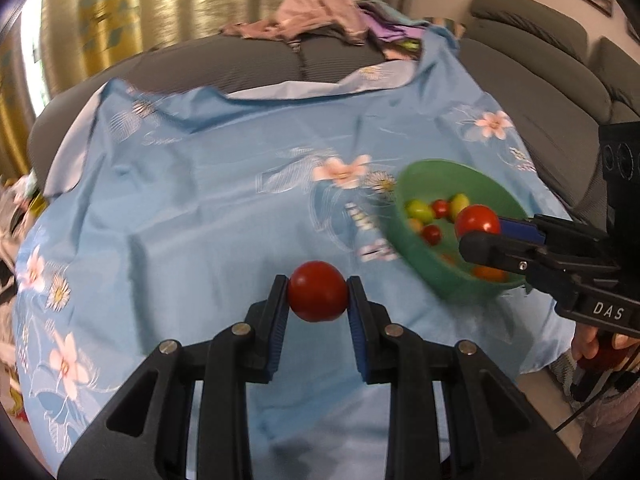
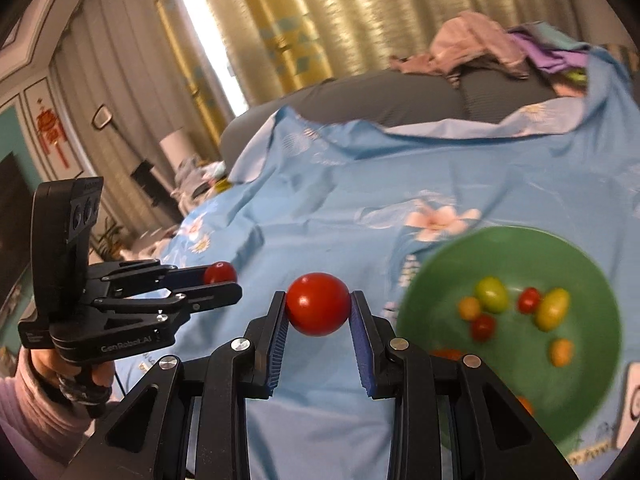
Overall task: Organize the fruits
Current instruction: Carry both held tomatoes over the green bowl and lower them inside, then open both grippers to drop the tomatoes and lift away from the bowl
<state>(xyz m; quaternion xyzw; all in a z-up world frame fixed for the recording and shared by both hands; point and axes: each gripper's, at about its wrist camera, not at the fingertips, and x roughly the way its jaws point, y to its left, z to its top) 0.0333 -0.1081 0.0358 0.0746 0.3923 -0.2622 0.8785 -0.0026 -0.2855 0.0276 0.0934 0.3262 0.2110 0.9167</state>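
Both tongs are mid-carry, left tongs (image 1: pixel 318 298) clamped on a round red tomato (image 1: pixel 318 296) and right tongs (image 2: pixel 318 306) on another (image 2: pixel 318 303), so next is releasing them over the green plastic bowl (image 2: pixel 436 280) on the blue floral sheet (image 1: pixel 200 200).

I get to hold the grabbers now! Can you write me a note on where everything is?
Left gripper: shut on a red tomato, over the blue sheet.
Right gripper: shut on another red tomato, beside the green bowl.
Bowl: sits on the sheet and holds several small red, yellow-green and orange tomatoes.
Done: those in the bowl.
Left: probably drop both held tomatoes into the bowl.
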